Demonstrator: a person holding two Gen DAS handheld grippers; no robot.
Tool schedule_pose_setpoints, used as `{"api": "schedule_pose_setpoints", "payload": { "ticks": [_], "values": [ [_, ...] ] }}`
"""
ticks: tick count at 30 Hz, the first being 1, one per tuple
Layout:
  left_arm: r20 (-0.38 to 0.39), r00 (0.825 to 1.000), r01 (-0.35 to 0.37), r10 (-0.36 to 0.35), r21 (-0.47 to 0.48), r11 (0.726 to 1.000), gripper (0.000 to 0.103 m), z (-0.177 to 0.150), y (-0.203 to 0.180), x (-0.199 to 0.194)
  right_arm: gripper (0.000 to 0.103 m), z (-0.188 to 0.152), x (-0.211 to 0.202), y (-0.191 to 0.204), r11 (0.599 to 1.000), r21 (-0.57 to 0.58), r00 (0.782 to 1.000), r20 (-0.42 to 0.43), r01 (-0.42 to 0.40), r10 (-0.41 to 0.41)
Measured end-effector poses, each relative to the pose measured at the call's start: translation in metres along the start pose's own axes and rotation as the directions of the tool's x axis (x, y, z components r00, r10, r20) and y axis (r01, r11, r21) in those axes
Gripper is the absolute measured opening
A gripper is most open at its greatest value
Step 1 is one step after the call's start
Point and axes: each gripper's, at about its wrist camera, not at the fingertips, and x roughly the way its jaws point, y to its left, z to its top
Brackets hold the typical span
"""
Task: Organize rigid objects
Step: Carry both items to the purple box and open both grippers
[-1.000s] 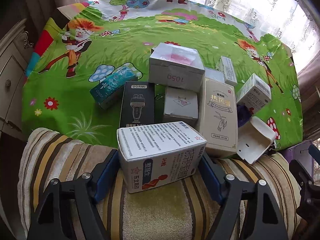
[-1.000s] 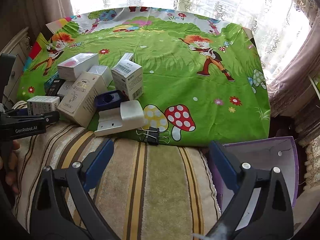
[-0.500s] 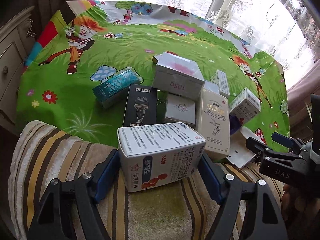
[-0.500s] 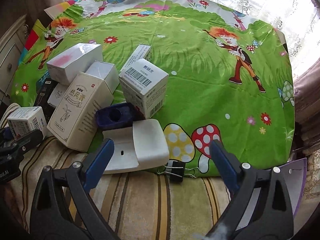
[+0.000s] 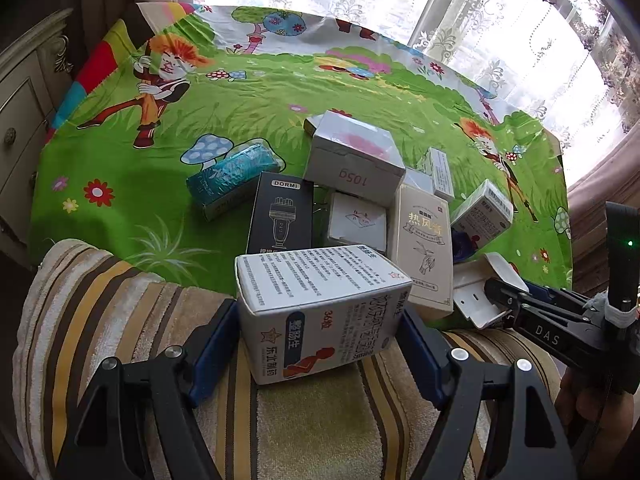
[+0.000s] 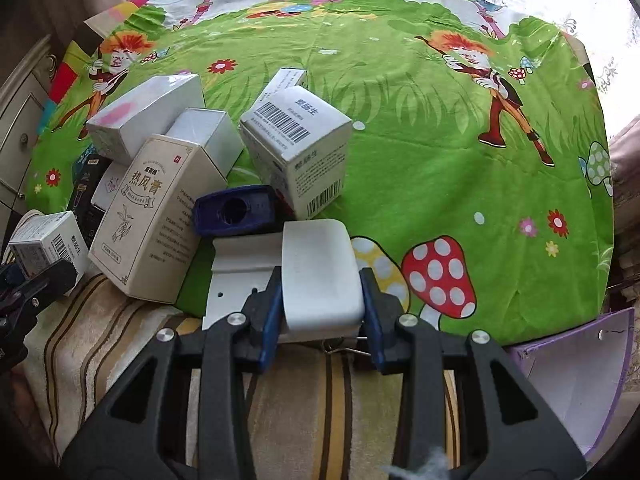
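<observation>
My left gripper [image 5: 320, 344] is shut on a white medicine box [image 5: 320, 312] with red and blue print, held over the striped towel [image 5: 120, 320]. In the right wrist view that box [image 6: 44, 244] shows at the far left. My right gripper [image 6: 321, 312] has its jaws closing on a white plastic holder [image 6: 320, 272] at the cloth's near edge, and both blue pads touch its rounded block. The left wrist view shows the holder [image 5: 476, 296] with the right gripper [image 5: 504, 300] on it.
A pile of boxes lies on the green cartoon cloth [image 6: 440, 140]: a cream box [image 6: 148, 216], a barcode box [image 6: 300, 140], a black DORMI box [image 5: 280, 216], a teal box [image 5: 232, 176]. A navy cap [image 6: 236, 210] lies behind the holder. A purple container [image 6: 576, 368] stands at right.
My right gripper moved left and down to the white plastic holder and its jaws came in around it. The left gripper kept its hold on the medicine box and barely moved.
</observation>
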Motion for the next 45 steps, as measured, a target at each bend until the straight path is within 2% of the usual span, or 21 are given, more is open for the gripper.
{"api": "schedule_pose_setpoints", "payload": {
  "ticks": [12, 19, 27, 30, 37, 45],
  "values": [
    [0.071, 0.997, 0.026, -0.023, -0.030, 0.999, 0.078, -0.005, 0.004, -0.019, 0.040, -0.027, -0.043, -0.022, 0.991, 0.124, 0.990, 0.140, -0.040, 0.023],
    [0.108, 0.992, 0.060, -0.064, 0.045, 0.997, 0.078, -0.011, -0.016, -0.035, 0.040, -0.050, -0.062, -0.032, 0.984, 0.165, 0.984, 0.175, -0.069, 0.040],
    [0.094, 0.985, 0.130, -0.143, 0.132, 0.983, 0.078, -0.026, -0.051, -0.048, 0.040, -0.081, -0.085, -0.051, 0.967, 0.228, 0.973, 0.221, -0.110, 0.059],
    [0.059, 0.982, 0.169, -0.182, 0.180, 0.969, 0.078, -0.033, -0.071, -0.047, 0.040, -0.093, -0.094, -0.063, 0.957, 0.261, 0.969, 0.237, -0.125, 0.062],
    [-0.002, 0.960, 0.266, -0.279, 0.310, 0.913, 0.078, -0.052, -0.123, -0.050, 0.040, -0.124, -0.109, -0.091, 0.935, 0.327, 0.965, 0.255, -0.136, 0.052],
    [-0.056, 0.940, 0.330, -0.336, 0.393, 0.858, 0.078, -0.069, -0.166, -0.052, 0.040, -0.157, -0.124, -0.127, 0.902, 0.416, 0.963, 0.270, -0.120, 0.004]
  ]
}}
